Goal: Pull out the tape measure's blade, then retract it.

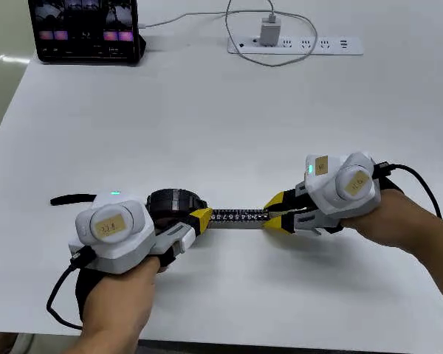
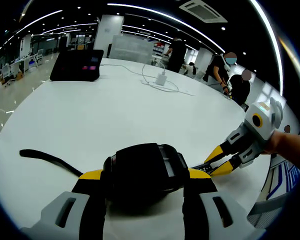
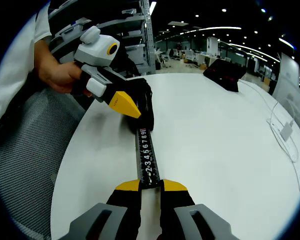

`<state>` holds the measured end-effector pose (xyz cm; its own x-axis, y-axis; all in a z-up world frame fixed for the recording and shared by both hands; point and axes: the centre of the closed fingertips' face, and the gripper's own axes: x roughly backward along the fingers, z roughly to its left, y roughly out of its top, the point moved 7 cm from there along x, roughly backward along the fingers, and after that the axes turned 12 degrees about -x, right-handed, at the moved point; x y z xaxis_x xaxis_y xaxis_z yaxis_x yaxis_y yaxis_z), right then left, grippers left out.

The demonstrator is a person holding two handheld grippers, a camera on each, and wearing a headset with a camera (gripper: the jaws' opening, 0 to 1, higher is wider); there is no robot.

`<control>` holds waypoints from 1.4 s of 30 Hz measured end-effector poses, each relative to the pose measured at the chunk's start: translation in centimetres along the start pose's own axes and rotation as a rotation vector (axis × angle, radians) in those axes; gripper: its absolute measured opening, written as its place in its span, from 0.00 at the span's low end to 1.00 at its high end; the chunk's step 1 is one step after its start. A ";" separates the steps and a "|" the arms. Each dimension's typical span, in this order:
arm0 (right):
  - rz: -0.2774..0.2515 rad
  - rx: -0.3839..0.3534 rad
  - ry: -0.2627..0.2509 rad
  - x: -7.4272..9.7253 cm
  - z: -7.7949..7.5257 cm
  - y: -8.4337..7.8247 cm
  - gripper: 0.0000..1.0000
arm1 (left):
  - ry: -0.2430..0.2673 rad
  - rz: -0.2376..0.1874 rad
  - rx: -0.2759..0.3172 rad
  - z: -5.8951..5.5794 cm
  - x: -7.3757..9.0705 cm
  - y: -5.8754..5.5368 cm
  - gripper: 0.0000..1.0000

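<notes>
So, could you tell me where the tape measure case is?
Head view: the case sits on the table at lower left, clamped by the left gripper, its blade running to the right gripper.

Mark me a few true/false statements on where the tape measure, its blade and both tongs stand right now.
1. The left tongs are shut on the tape measure case. True.
2. The blade is fully wound back into the case. False: a stretch of blade is out, running from the case to the right tongs.
3. The right tongs are shut on the blade's outer end. True.
4. The tablet sits between the two tongs. False: the tablet stands at the far left edge of the table, well away from both.
</notes>
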<state>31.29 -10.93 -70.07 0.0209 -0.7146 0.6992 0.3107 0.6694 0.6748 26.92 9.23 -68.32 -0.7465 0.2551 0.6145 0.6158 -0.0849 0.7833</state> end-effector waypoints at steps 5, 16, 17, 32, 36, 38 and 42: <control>-0.008 -0.005 0.010 -0.7 0.0 0.3 0.10 | -0.002 0.001 0.000 0.0 0.0 0.0 0.58; -0.029 -0.010 0.026 -1.9 0.6 1.5 0.10 | -0.005 -0.001 0.006 0.0 0.0 -0.1 0.58; -0.031 -0.011 0.027 -2.0 0.6 1.5 0.10 | -0.005 -0.001 0.006 0.0 0.0 -0.1 0.58; -0.055 -0.013 0.056 -4.0 1.2 3.2 0.10 | -0.012 0.000 0.015 0.1 -0.1 -0.1 0.58; -0.061 -0.013 0.062 -4.5 1.4 3.6 0.10 | -0.013 0.001 0.017 0.1 -0.1 -0.1 0.58; -0.066 -0.016 0.064 -4.8 1.4 3.7 0.10 | -0.013 -0.001 0.018 0.1 -0.1 -0.1 0.58; -0.071 -0.017 0.065 -5.0 1.5 3.9 0.10 | -0.013 -0.002 0.019 0.1 -0.1 -0.1 0.58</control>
<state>30.98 -4.40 -70.57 0.0600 -0.7719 0.6328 0.3299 0.6137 0.7173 26.94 9.28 -68.44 -0.7442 0.2678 0.6119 0.6195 -0.0660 0.7823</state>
